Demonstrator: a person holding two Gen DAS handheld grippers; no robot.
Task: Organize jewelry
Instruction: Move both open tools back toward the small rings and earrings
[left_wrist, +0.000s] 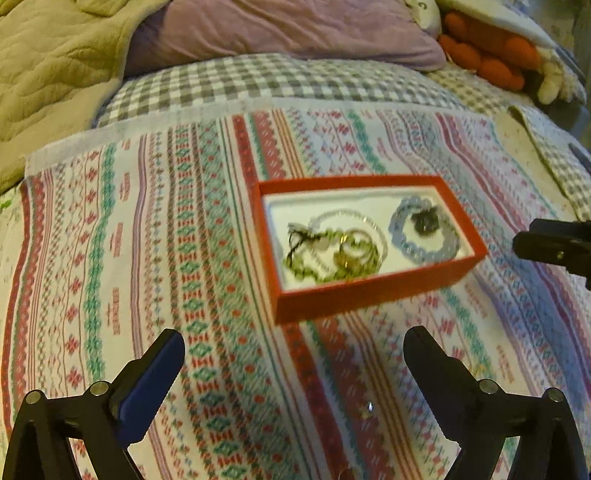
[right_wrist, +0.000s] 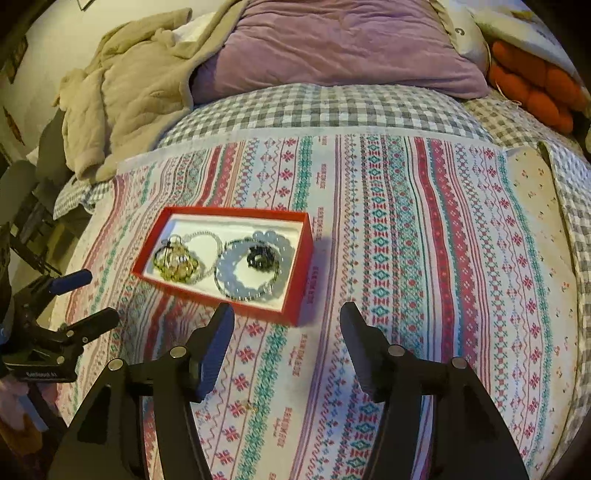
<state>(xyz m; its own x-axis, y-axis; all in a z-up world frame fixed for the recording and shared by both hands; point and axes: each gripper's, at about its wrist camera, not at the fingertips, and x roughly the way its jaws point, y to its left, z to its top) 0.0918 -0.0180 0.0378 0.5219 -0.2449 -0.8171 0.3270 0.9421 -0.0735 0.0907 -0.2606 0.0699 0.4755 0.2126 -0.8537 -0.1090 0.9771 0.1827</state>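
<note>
Red box (left_wrist: 369, 291) at frame centre holds bracelets (left_wrist: 332, 254); left gripper (left_wrist: 293, 354) and right gripper (right_wrist: 286, 328) gape empty below.

Dim, warm light; soft motion blur; edges bowed by fisheye.

We see bare patterned cloth (right_wrist: 424, 240) on the bed all around the red box (right_wrist: 299, 258), with wide room to its right and nearer side. The box walls rise around the jewelry, open only from above. Behind, a purple pillow (right_wrist: 332, 48) and beige quilt (right_wrist: 129, 103) block the far edge.
</note>
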